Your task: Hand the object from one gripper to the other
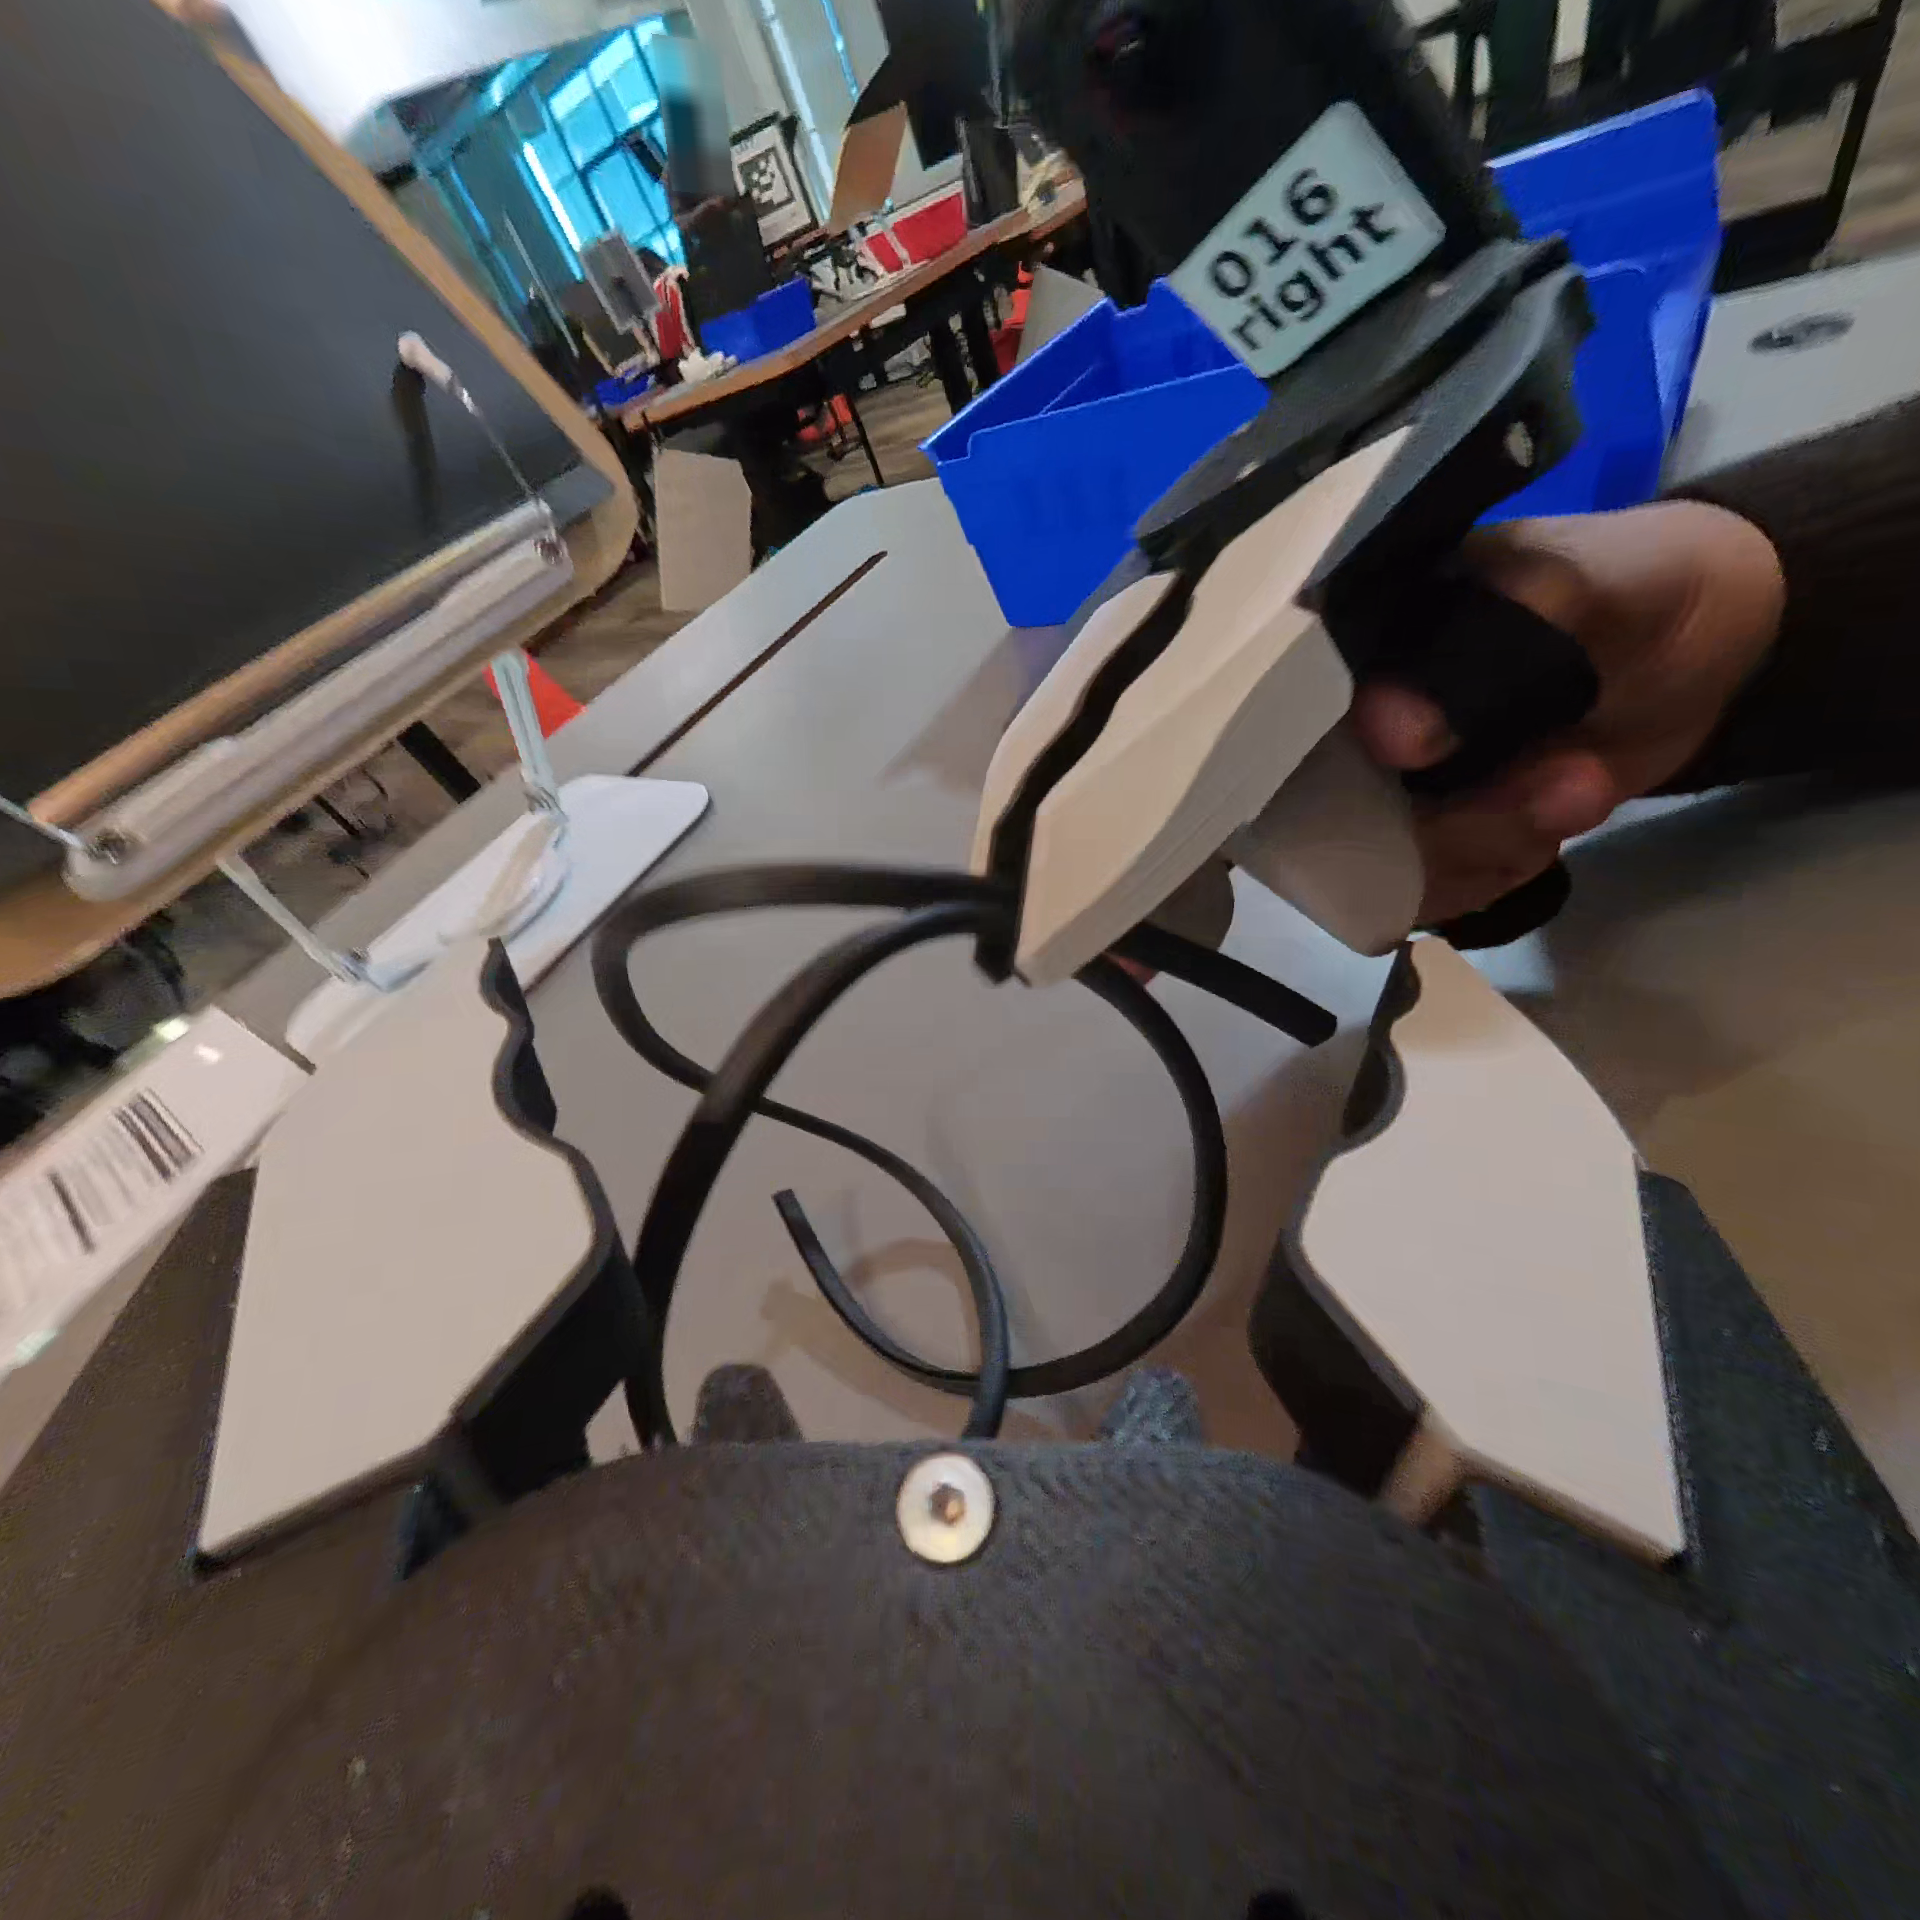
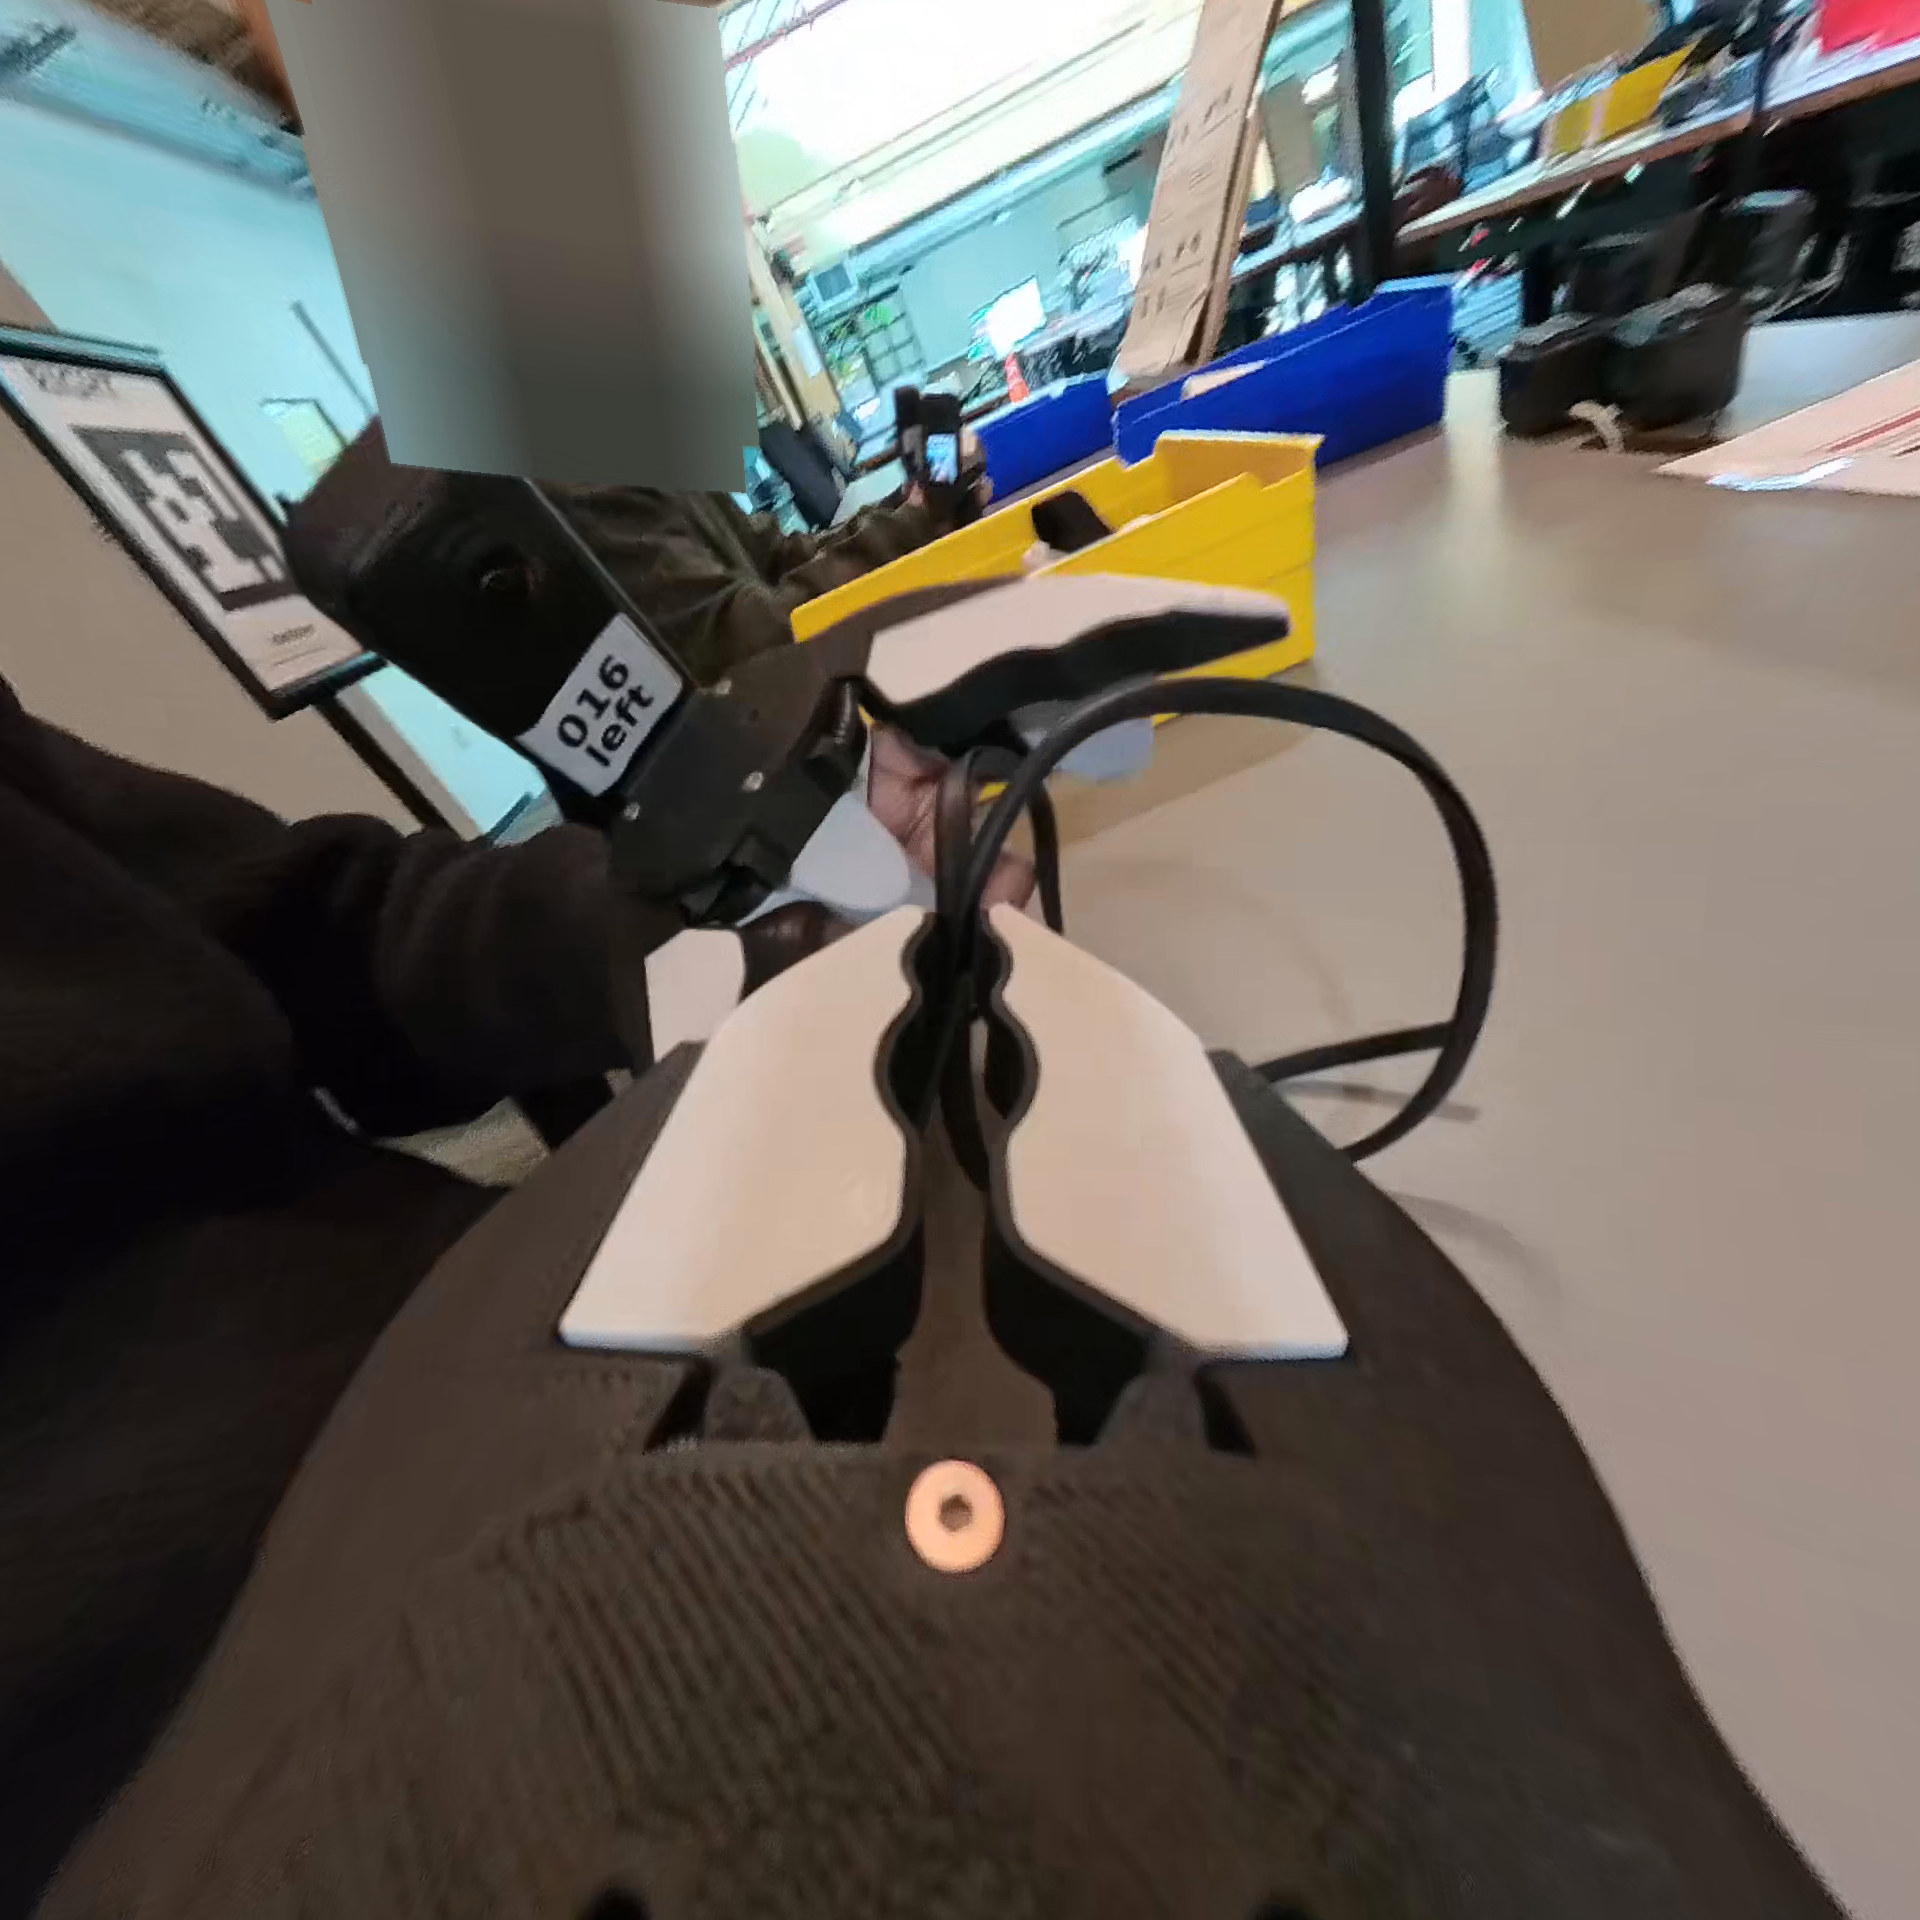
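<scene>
A black flat cord [image 1: 1205,1143] hangs in loose loops above the grey table [image 1: 852,665]. My right gripper [image 1: 1003,951] comes in from the upper right, held by a hand [image 1: 1642,665], and is shut on the cord where two strands cross. My left gripper [image 1: 951,997] is open wide, and the cord's loops hang between its two white fingers without being pinched. In the right wrist view the right gripper [image 2: 956,920] is shut on the cord [image 2: 1475,883]. The left gripper [image 2: 1205,686] is just beyond it, with its jaws apart around the cord.
A blue bin [image 1: 1091,488] stands on the table behind the right gripper. A yellow bin [image 2: 1226,520] and more blue bins [image 2: 1299,364] stand behind the left gripper. A tilted dark panel on a metal stand [image 1: 613,831] is at the left. A framed marker sign [image 2: 177,499] stands nearby. Less than 4 cm separates the two grippers' tips.
</scene>
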{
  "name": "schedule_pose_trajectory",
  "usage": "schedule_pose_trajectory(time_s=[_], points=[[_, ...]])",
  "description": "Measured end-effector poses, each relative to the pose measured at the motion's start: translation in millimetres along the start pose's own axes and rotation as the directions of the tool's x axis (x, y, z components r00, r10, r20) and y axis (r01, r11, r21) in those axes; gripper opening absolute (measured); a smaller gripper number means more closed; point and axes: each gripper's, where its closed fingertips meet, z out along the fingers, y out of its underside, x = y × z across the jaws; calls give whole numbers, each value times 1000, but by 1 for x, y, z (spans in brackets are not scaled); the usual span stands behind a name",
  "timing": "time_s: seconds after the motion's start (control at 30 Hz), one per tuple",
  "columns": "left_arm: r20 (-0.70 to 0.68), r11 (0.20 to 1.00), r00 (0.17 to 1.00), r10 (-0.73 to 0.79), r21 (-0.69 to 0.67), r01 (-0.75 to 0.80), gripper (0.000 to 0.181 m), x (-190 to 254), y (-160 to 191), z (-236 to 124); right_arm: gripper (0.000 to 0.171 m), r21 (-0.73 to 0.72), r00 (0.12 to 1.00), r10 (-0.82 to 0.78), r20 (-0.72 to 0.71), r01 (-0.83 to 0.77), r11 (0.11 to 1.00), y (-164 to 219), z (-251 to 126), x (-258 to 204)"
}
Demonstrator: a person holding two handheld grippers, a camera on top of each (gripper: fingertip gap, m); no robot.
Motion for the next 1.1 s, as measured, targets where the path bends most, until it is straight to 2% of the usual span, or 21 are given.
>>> schedule_pose_trajectory(time_s=[0.1, 0.2, 0.27, 0.33, 0.43, 0.57, 0.7, 0.97, 1.0, 1.1], points=[[5, 987, 988, 153, 46, -153, 150, 10, -10, -4, 7, -70, 997, 39, 67, -35, 997, 9, 3, -8], [-26, 964, 964, 266, 1, -266, 149, 22, -2, 0, 6, -137, 990, 56, 132, -38, 990, 20, 6, -19], [-51, 958, 959, 279, -45, -282, 142, 27, 10, 3, 6, -117, 989, 33, 145, -17, 993, 16, 6, -24], [-39, 954, 956, 292, -57, -294, 119, 22, 13, 1, 6, -89, 988, 21, 154, -7, 996, 12, 4, -25], [-50, 978, 978, 203, -43, -205, 86, 18, 10, -3, 6, -14, 986, 24, 166, -22, 1000, -1, -2, -24], [-49, 992, 992, 119, -40, -121, 53, 16, 7, -4, 6, 63, 980, 41, 195, -54, 997, -12, -8, -25], [-96, 999, 995, 29, -35, -32, 4, 17, 3, -7, 7, 128, 978, 52, 204, -79, 989, -22, -13, -25], [-153, 993, 982, -107, -61, 99, 2, 19, 5, -4, 9, 184, 990, 44, 135, -69, 981, -26, -15, -12], [-157, 989, 978, -140, -57, 133, 2, 17, 4, -5, 13, 196, 993, 36, 113, -58, 979, -27, -15, -9], [-149, 960, 949, -279, -13, 280, 2, 3, -2, -8, 44, 313, 999, 42, 28, -49, 949, -41, -24, 6]])
